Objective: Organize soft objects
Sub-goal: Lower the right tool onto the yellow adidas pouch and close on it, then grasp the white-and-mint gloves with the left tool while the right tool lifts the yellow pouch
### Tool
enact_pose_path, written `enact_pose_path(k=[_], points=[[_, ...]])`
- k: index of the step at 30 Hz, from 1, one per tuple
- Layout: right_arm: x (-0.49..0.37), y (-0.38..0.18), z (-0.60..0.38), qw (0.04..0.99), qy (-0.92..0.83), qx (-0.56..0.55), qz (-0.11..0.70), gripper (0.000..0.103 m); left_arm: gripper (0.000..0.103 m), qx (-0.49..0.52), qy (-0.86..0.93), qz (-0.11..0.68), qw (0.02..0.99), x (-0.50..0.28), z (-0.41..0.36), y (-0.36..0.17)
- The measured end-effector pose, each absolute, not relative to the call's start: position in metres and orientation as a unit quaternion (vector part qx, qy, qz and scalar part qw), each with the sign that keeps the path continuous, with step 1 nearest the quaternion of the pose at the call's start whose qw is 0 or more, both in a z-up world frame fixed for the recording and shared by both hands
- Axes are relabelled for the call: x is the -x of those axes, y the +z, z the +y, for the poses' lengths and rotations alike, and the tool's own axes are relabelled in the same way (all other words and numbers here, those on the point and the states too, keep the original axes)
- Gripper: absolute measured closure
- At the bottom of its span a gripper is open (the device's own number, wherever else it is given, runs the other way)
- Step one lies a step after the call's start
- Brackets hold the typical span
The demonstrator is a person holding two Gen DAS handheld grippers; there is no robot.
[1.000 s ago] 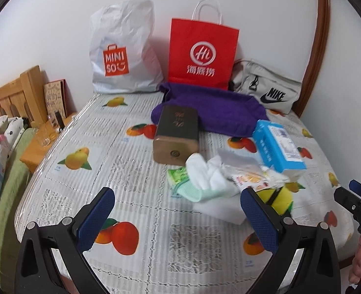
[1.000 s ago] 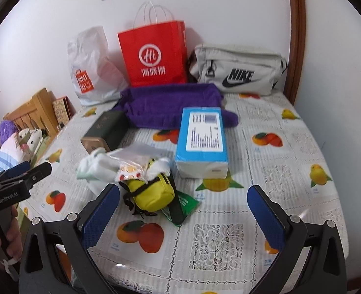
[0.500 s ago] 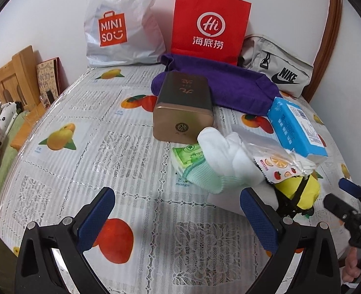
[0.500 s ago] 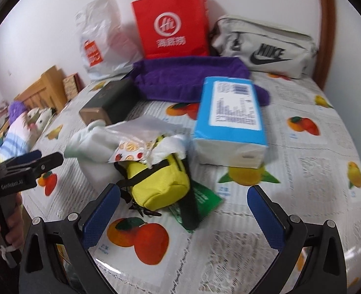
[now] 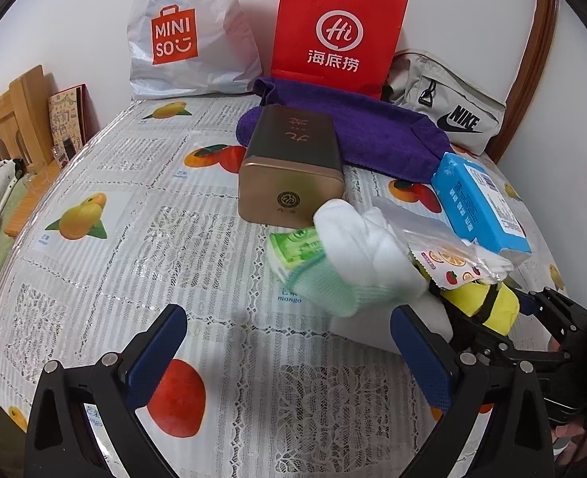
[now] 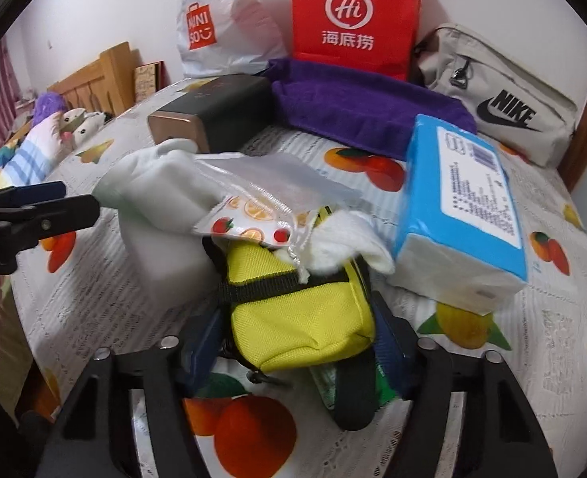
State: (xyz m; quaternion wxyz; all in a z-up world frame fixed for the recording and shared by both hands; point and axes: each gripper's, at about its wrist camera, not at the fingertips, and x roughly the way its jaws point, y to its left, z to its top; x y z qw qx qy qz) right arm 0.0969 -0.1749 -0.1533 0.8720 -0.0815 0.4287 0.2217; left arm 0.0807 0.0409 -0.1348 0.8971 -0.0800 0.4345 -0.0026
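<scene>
A pile of soft things lies on the fruit-print bed cover (image 5: 134, 207). A yellow pouch (image 6: 293, 310) with a black strap sits between the fingers of my right gripper (image 6: 297, 344), which is shut on it. White socks (image 5: 361, 255) with a mint cuff, a fruit-print plastic bag (image 5: 448, 263) and a green tissue pack (image 5: 293, 245) lie on top of and beside the pouch (image 5: 480, 302). My left gripper (image 5: 289, 354) is open and empty, just short of the socks. A purple towel (image 5: 377, 131) lies further back.
A gold-brown tin box (image 5: 289, 163) lies behind the pile. A blue tissue pack (image 5: 476, 203) is at the right. A red paper bag (image 5: 337, 32), a white Miniso bag (image 5: 185, 36) and a grey Nike bag (image 5: 448, 111) stand along the wall. A wooden headboard (image 5: 10, 119) is left.
Both grippers have moved forward toward the pile. My right gripper has closed from wide open onto the yellow pouch. The left gripper stays open.
</scene>
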Motion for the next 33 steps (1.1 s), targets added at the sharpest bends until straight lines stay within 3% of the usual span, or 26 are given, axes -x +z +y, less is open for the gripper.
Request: enact_pose_path(k=[11, 18, 26, 33], points=[[-0.073, -0.116, -0.195, 0.878, 0.259, 0.016, 0.401, 0.037, 0.0, 0.091, -0.012, 0.429, 0.899, -0.08, 0.041, -0.133], [-0.068, -0.123, -0.2, 0.845, 0.304, -0.043, 0.438, 0.037, 0.0, 0.093, -0.012, 0.421, 0.902, -0.075, 0.043, -0.126], [-0.048, -0.124, -0.196, 0.863, 0.279, 0.008, 0.422, 0.037, 0.0, 0.092, -0.027, 0.407, 0.908, -0.068, 0.039, -0.116], [-0.041, -0.116, -0.193, 0.852, 0.322, -0.013, 0.412, 0.037, 0.0, 0.087, -0.019, 0.406, 0.91, -0.068, 0.042, -0.112]])
